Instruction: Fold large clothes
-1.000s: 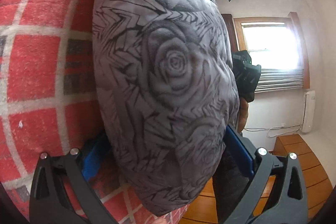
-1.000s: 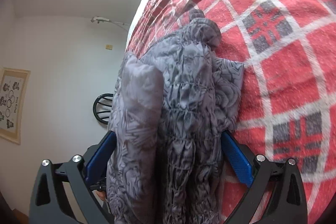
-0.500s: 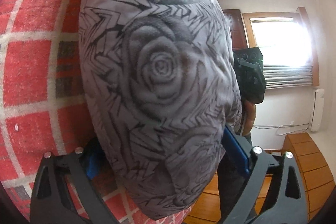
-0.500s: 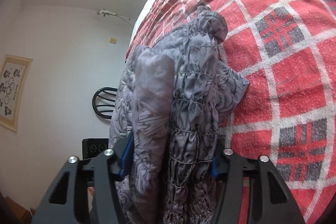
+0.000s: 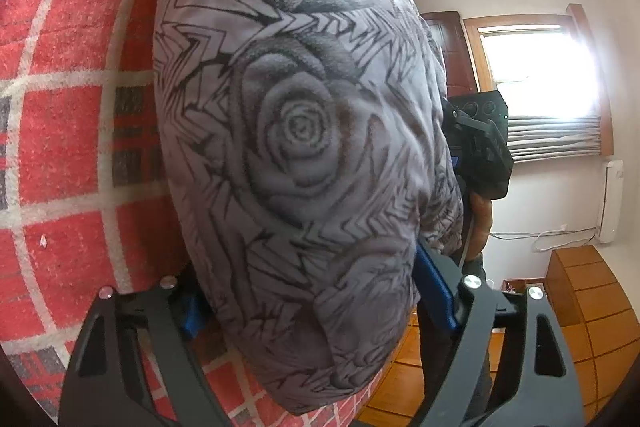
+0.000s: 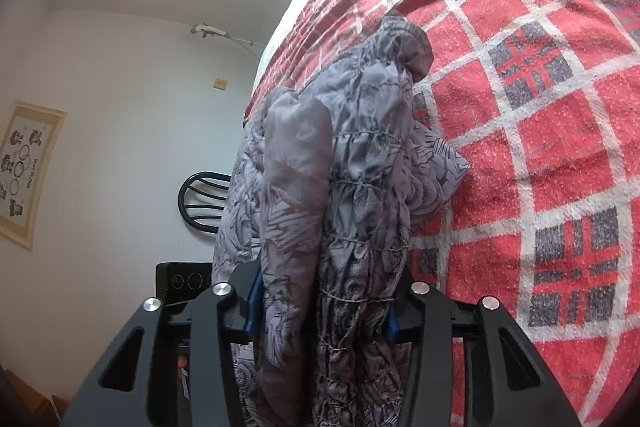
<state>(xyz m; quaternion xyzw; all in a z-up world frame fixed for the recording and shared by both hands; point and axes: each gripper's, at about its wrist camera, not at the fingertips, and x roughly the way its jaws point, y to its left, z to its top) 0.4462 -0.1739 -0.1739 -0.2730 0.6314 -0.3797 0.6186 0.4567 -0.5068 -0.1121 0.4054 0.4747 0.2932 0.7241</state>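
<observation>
A grey garment with a black rose and zigzag print [image 5: 296, 131] lies folded in thick layers at the edge of a bed with a red plaid blanket [image 5: 60, 131]. My left gripper [image 5: 312, 303] has its blue-padded fingers closed in on the bulky folded end. In the right wrist view the same garment [image 6: 336, 187] shows its gathered elastic edge. My right gripper [image 6: 324, 301] is shut on that bunched end. The other gripper [image 5: 480, 147] shows past the garment in the left wrist view.
The plaid blanket [image 6: 540, 107] stretches to the right of the garment. Off the bed edge are a wooden floor [image 5: 580, 315], a black chair [image 6: 200, 203], a window [image 5: 540, 75] and a white wall with a framed picture [image 6: 28, 171].
My right gripper's fingers have closed from wide apart onto the gathered end of the garment. My left gripper's fingers have narrowed onto the folded bulk. The garment has hardly moved.
</observation>
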